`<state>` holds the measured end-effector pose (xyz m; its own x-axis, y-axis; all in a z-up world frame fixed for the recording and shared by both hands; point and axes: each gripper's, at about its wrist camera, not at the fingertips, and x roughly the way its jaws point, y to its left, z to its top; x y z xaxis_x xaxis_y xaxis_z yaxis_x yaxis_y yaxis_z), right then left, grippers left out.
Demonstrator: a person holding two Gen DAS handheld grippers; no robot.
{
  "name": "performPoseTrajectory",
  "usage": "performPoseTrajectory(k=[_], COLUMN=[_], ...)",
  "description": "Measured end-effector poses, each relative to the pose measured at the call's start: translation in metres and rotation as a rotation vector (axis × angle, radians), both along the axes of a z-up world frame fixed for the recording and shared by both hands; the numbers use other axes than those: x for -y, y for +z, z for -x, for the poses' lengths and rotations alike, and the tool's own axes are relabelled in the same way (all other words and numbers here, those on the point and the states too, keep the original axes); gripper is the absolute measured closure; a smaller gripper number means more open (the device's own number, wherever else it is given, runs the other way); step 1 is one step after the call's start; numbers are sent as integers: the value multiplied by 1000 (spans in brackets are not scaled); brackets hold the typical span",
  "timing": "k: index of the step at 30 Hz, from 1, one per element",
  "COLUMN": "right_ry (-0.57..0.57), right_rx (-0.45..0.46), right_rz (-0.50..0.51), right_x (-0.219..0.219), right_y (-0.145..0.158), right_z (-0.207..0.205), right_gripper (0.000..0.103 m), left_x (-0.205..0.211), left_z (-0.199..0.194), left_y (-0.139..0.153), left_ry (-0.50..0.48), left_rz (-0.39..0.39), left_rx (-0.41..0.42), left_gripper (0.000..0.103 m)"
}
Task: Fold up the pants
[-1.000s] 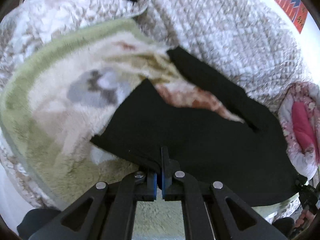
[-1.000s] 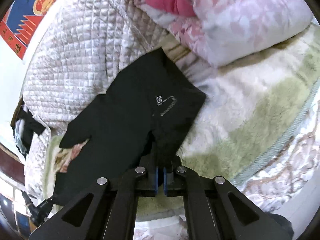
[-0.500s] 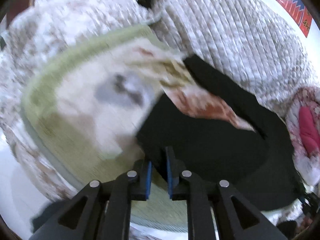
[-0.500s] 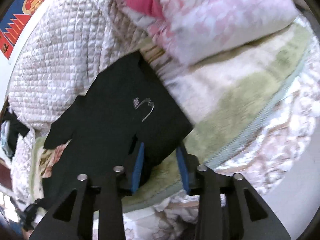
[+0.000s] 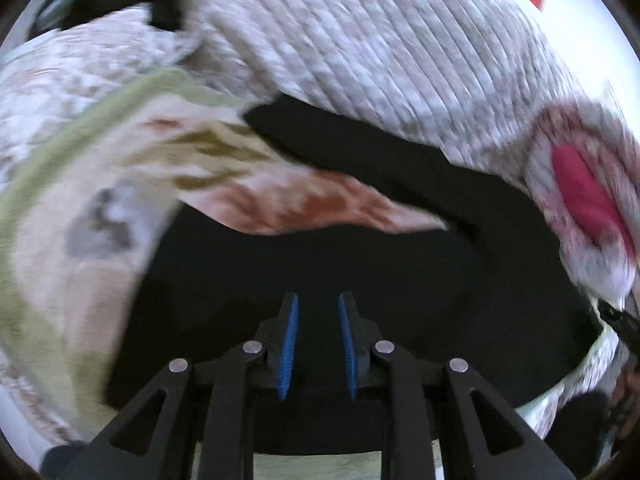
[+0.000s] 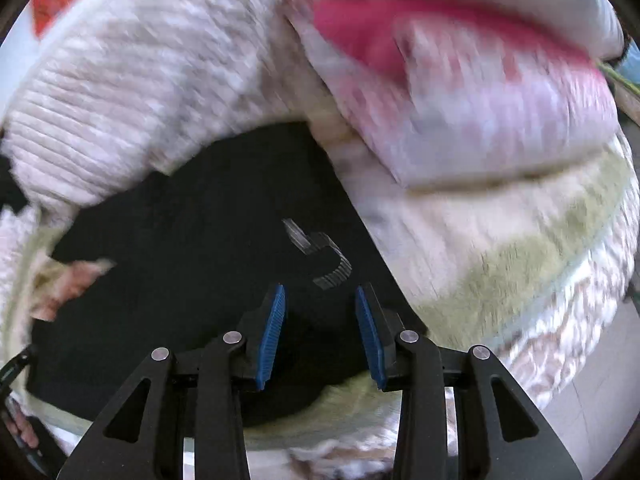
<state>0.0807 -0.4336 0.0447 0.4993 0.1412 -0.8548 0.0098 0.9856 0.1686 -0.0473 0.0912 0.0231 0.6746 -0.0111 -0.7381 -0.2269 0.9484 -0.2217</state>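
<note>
Black pants (image 5: pixel 360 272) lie spread on a fluffy cream and green blanket (image 5: pixel 80 168), their two legs parted in a V with patterned blanket showing between. My left gripper (image 5: pixel 318 298) hovers over the near leg; its jaws are opening and the blue pads press on nothing. In the right wrist view the pants (image 6: pixel 180 248) show a pale printed logo (image 6: pixel 320 256) just ahead of my right gripper (image 6: pixel 321 288). Its jaws stand apart and are closing, with black cloth bunched below and between them but not pinched. Both views are blurred.
A quilted pale bedspread (image 5: pixel 380 40) rises behind the pants. A pink flowered pillow (image 6: pixel 460 92) lies close on the right of the pants. The blanket (image 6: pixel 500 248) ends at the bed's edge on the right. A dark garment (image 5: pixel 160 4) lies far back.
Both grippers were shut on the pants' near edge a second ago; both have let go and stand apart. Each now sits further over the cloth, and the views have swung.
</note>
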Motion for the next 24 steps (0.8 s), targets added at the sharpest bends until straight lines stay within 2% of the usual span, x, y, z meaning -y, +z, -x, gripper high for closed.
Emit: performPoseTrajectory(k=[1,2,5,8,11,13,15,18,20,21,24], right_ry=[-18,-30,-49,-61,7,115,194,310,340,353,371], right_rx=[-6,-2,10,59,138,159,143,90,14,12,23], right_rz=[-12,-22,19,-5,-17,-41,-47,-26,61,66,87], right_x=[8,10,14,18,1,-23,-45,-73,-83,-83,-87], right_y=[-5,-3,5,21,38,41,36,17,-5,-9,-8], right_z=[0,1,-1,9,18,20,18,19,20,21,21], right_gripper=[80,82,82,82,79,70,63,62,62,62,62], left_x=[5,8,12,11,18,31,44,65,74,76,80], left_z=[-4,-9,-17,-20,-17,-17,-21,-29,-36,-37,-37], left_y=[-6,-14,-25,-20,-7,1,3,-4,-18,-23,-22], left_ry=[-15,-24,-24,-7,-16,-52,-100,-158,-180,-177,-186], left_rz=[-1,-5,-36,-35,-26,-24,-17,-35,-54,-68,-110], left_rx=[-17,-45,-66,-70,-31,-1,9,-10,-59,-74,-52], left_gripper=[80,80,79,78,78,78,77,76,76,76,74])
